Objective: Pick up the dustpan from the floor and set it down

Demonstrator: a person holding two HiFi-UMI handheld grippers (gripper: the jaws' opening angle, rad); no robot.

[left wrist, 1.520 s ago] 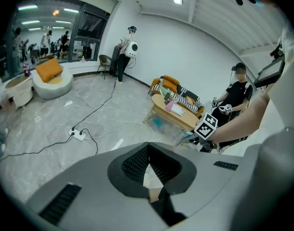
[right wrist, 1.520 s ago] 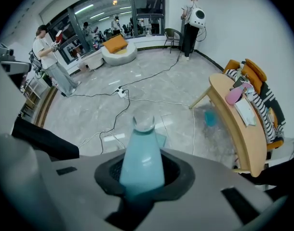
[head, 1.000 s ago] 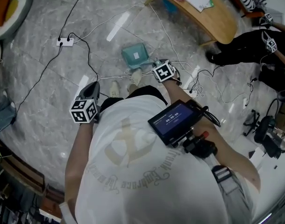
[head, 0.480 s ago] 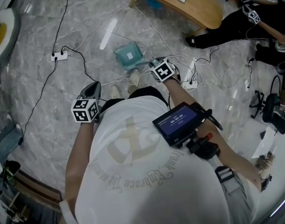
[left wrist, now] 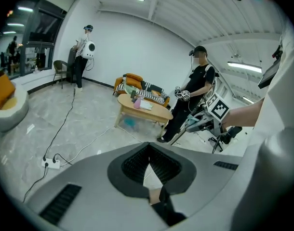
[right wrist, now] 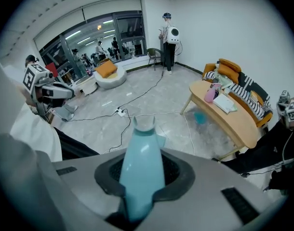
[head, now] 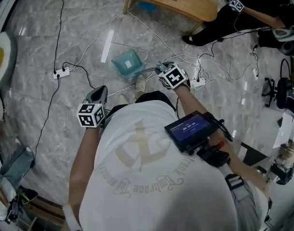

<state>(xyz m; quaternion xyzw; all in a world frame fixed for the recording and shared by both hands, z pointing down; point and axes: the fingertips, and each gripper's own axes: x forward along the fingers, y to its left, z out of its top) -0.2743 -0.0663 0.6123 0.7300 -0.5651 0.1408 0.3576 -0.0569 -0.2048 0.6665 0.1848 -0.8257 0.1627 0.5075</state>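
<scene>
Pinching the smooth teal dustpan (head: 127,64) by its tapered handle (right wrist: 142,150) is the right gripper (right wrist: 141,177); the left gripper (left wrist: 148,153) is closed, empty.

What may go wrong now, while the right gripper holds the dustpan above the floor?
1. The right gripper grips only the handle of the teal dustpan, so the pan may swing or slip.
2. White cables lie on the floor below; the pan might land on them and sit tilted.

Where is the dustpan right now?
In the head view the teal dustpan is near centre, its handle gripped by the right hand-held gripper, between the person's shoes and the wooden table.
</scene>
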